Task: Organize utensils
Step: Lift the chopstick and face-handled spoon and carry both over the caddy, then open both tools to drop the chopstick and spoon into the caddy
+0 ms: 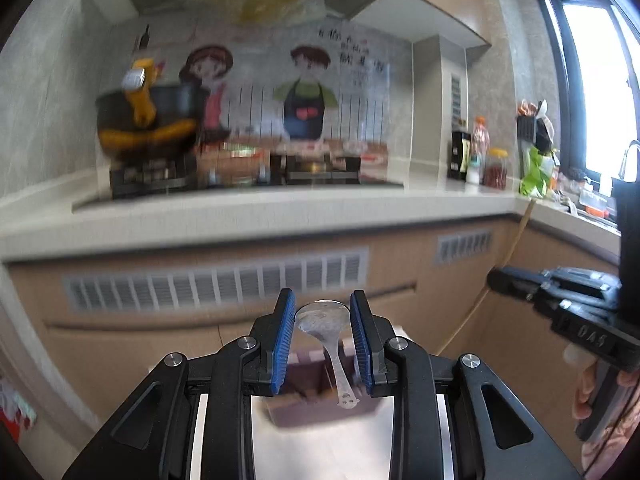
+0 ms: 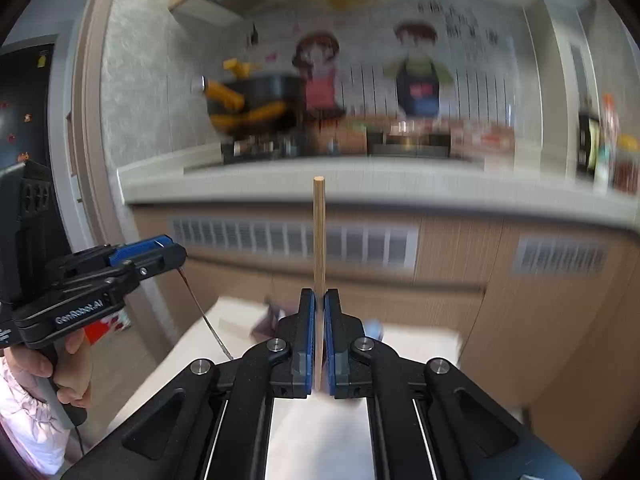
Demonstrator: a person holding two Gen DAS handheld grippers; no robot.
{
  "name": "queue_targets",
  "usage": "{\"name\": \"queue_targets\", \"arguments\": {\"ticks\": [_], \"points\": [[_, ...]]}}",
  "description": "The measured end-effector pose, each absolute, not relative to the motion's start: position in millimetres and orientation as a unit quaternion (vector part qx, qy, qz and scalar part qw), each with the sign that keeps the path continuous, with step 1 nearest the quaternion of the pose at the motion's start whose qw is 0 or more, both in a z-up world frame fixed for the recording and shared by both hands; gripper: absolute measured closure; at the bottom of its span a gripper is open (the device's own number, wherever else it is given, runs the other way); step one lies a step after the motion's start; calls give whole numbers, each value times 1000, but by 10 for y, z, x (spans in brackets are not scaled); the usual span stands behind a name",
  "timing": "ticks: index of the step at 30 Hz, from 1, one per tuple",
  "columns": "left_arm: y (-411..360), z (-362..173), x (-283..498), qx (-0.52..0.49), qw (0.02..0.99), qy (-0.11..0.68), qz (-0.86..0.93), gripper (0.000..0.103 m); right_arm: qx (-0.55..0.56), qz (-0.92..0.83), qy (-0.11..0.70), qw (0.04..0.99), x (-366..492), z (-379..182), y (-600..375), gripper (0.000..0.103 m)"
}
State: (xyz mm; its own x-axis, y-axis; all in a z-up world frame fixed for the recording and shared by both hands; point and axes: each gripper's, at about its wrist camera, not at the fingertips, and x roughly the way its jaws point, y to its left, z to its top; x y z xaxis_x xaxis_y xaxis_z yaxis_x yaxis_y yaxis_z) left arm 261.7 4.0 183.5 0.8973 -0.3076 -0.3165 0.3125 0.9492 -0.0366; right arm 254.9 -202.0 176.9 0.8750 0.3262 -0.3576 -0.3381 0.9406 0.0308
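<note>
Both handheld grippers are loaded and lifted above a white table top (image 2: 420,340). Nearest the left wrist camera, the left gripper (image 1: 323,336) has its ribbed blue pads (image 1: 283,336) part-way closed on the bowl of a shiny metal spoon (image 1: 326,330); the pads meet the bowl's edges, and the thin handle hangs down toward the camera, its end pierced with small holes. Just under the spoon sits a dark purplish box-like holder with compartments (image 1: 306,376), blurred, resting on the white surface. The right gripper (image 2: 319,340) is pinched almost fully closed on a slim, light wooden stick, probably a chopstick (image 2: 319,236), which stands upright between the pads with its blunt end high above them. In the right wrist view the left gripper shows at the left edge, the spoon's handle slanting down from it. Farther off run beige cabinet doors with slotted vents (image 1: 216,284), then a pale stone counter (image 1: 280,208) carrying a black stove and a dark pot with yellow handles (image 1: 148,128), and a splashback with cartoon cooks.

My reading is that both utensils are in transit to the holder. Next, each tool likely has to be turned handle-down or tip-down over its own compartment, lowered inside and only then released; which slot suits which, I cannot tell.
</note>
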Motion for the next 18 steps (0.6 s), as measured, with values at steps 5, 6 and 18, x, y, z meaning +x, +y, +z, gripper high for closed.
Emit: {"name": "queue_targets", "arguments": {"ticks": [5,6,18], "points": [[58,1949,3036,6,977,153,-150,74,-31,157,160,974,2893,1978,-1969,98],[61,1916,3137,5,976,157,-148,74,-30,157,164,974,2965,1962,-1956,98],[-35,948,3896,10,957,254,-138,74,-25,172,280,944,3681,1060,-1784,98]]}}
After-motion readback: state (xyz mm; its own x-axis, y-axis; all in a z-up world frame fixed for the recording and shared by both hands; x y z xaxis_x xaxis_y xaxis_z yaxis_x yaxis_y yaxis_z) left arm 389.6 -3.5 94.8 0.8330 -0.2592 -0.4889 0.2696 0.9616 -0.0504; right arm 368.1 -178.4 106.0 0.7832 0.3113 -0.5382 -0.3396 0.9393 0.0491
